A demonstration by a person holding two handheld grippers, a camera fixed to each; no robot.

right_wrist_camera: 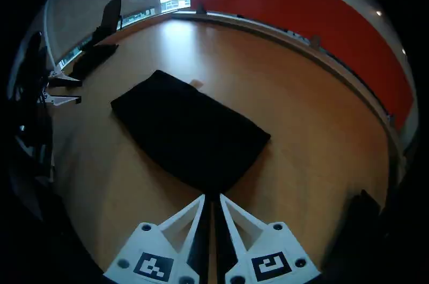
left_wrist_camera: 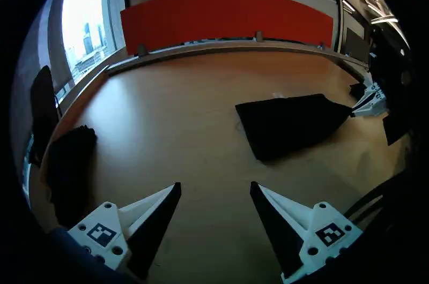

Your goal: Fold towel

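Two grippers and one dark towel are shown on a wooden desk. The towel is laid flat as a rough rectangle near the middle of the desk, with its long side running away from the right gripper. The fingers of that gripper are pressed nearly together, and the near edge of the towel is pinched between them. In the left gripper view the same edge is seen drawn out to a point where it is held, slightly raised off the desk, while the rest of the cloth lies flat.

The left gripper is held well apart from the towel, over bare desk, with its fingers spread wide and nothing between them. A red panel is set along the far edge of the desk, a bright window is seen beyond it, and a dark bag is placed at the desk's side.

The task is judged to be at an early or middle stage: one edge is gripped, but no layer is seen turned over onto the rest. Whether the cloth has already been doubled once cannot be told from its even dark surface. A second hold by the spread gripper and the carrying of the held edge across to the far edge are judged to be left.
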